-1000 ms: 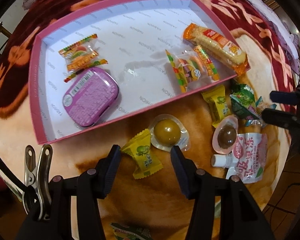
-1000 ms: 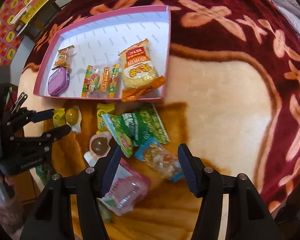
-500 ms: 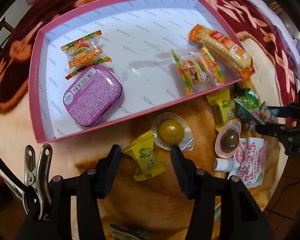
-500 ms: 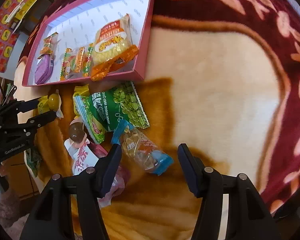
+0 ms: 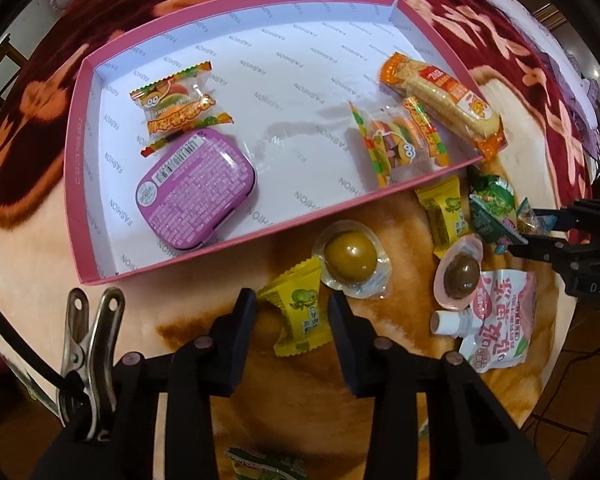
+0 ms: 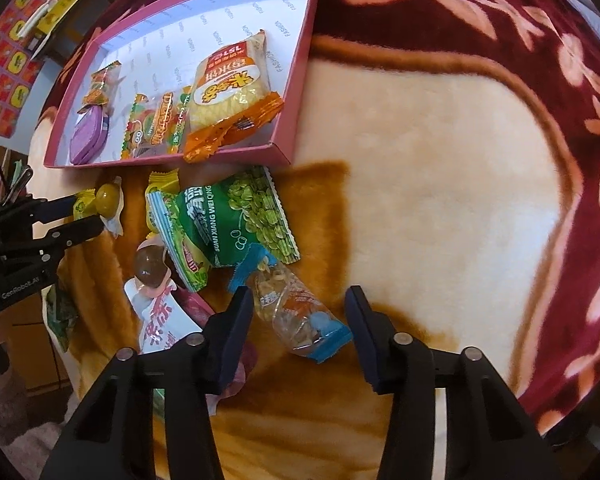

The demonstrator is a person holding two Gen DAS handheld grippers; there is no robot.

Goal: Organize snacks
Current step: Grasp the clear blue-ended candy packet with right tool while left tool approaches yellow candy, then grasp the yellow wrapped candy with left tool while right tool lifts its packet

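A pink-rimmed white box (image 5: 88,216) (image 6: 300,60) lies on the blanket and holds a purple tin (image 5: 196,190), two gummy packs and an orange cracker pack (image 6: 230,88). My left gripper (image 5: 292,300) is open, its fingers either side of a yellow candy (image 5: 300,316) in front of the box. My right gripper (image 6: 298,300) is open around a clear blue-ended snack bag (image 6: 296,316). Each gripper shows at the edge of the other's view.
Loose on the blanket lie a yellow jelly cup (image 5: 350,258), a brown jelly cup (image 5: 460,272), a second yellow candy (image 5: 444,210), a pink drink pouch (image 5: 496,324) and a green pea bag (image 6: 236,220). A metal clip (image 5: 88,340) hangs by my left gripper.
My right gripper has moved forward and down over the blue-ended bag. My left gripper has closed in on the yellow candy, its fingers now beside it.
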